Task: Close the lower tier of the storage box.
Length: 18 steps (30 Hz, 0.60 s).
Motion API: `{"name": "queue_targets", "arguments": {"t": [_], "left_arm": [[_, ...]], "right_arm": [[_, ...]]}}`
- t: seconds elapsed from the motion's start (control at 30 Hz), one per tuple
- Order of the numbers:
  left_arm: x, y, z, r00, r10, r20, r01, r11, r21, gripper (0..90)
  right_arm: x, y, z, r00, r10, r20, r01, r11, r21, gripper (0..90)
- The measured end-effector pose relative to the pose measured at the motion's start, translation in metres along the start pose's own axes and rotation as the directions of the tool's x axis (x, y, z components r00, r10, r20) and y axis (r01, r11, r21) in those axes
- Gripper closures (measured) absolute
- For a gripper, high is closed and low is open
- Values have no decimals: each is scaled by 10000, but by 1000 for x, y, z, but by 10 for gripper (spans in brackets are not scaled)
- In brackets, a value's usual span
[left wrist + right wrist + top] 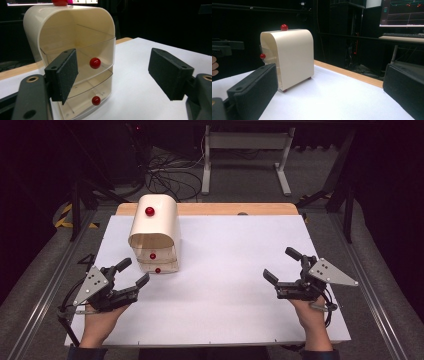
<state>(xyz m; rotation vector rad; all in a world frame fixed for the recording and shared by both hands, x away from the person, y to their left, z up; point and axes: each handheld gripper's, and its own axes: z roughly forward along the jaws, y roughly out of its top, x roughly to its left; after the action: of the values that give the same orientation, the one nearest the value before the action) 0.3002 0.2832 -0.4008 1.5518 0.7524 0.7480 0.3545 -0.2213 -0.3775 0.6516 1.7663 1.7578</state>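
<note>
As cabinet (154, 227) looks light plastic (may tip), grab red knob (95, 63); both grippers' jaws apart, empty.

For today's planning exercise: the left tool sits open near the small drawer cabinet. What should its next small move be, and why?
Probably ease the left tool forward toward the upper drawer's red knob. Its jaws stand open with nothing between them, both drawers of the cabinet look closed, and that knob lies almost straight ahead.
</note>
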Motion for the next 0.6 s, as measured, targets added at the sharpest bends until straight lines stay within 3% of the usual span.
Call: {"name": "queue_targets", "arguments": {"t": [0.6], "left_arm": [[-7, 8, -5, 9988, 176, 463, -169, 9997, -157, 149]], "right_arm": [[-1, -1, -1, 10000, -32, -7, 32, 10000, 12, 1]]}}
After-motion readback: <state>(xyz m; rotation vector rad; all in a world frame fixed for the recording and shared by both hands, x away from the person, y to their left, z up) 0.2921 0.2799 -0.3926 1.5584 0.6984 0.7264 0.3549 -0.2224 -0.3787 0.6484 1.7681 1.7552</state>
